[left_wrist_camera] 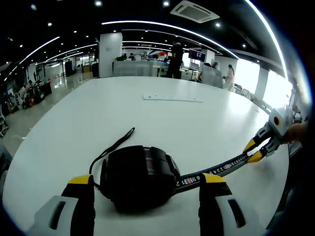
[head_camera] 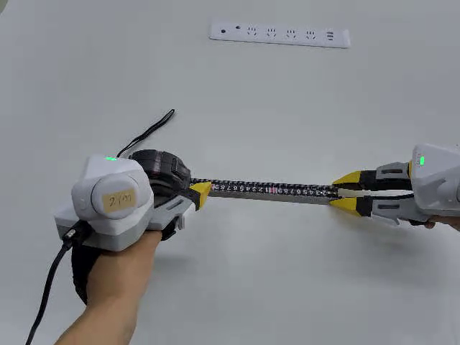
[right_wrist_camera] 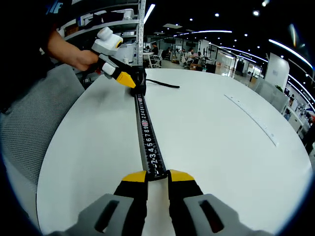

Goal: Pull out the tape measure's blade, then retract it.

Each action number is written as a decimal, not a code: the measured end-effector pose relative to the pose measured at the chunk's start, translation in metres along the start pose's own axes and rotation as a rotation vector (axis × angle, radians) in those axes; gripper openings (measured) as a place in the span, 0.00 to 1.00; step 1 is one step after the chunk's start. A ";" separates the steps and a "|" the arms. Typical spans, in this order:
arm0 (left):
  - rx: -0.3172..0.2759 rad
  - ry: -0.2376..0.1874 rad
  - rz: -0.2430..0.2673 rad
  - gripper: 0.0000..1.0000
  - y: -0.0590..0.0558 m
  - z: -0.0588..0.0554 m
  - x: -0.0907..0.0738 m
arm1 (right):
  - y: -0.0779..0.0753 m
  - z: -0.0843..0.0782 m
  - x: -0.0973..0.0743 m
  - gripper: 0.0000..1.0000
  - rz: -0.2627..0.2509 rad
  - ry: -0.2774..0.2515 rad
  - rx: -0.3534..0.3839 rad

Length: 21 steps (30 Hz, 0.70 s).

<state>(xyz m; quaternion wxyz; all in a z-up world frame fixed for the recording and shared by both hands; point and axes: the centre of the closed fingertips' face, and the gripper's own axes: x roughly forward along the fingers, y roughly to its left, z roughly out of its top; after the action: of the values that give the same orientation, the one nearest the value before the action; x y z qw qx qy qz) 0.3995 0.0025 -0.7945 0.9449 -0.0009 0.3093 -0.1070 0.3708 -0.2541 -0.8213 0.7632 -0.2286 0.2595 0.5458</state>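
The tape measure [head_camera: 164, 172] lies on the white table [head_camera: 273, 280], its blade [head_camera: 273, 190] drawn out flat towards the right. The right gripper [head_camera: 343, 192] pinches the blade's end tight. The left gripper [left_wrist_camera: 146, 179] straddles the tape measure, though I cannot tell whether its jaws actually press it. The tape measure looks chunky and solid, good to grip by its sides. The blade is thin, springy steel, likely to snap back, and best held at the tip. A strap [head_camera: 147, 133] trails behind; a power strip [head_camera: 279, 34] lies well clear.
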 end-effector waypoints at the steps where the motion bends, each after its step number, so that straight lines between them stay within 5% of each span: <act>1: -0.002 0.001 0.003 0.84 0.000 0.000 0.001 | 0.000 0.000 0.000 0.14 0.001 -0.002 0.002; 21: -0.049 0.012 0.055 0.70 0.009 -0.001 0.012 | 0.002 -0.001 -0.002 0.12 -0.001 0.012 -0.007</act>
<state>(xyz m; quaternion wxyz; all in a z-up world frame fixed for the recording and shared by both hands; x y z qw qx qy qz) 0.4096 0.0087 -0.8028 0.9454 -0.0150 0.3172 -0.0736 0.3684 -0.2550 -0.8209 0.7610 -0.2347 0.2622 0.5451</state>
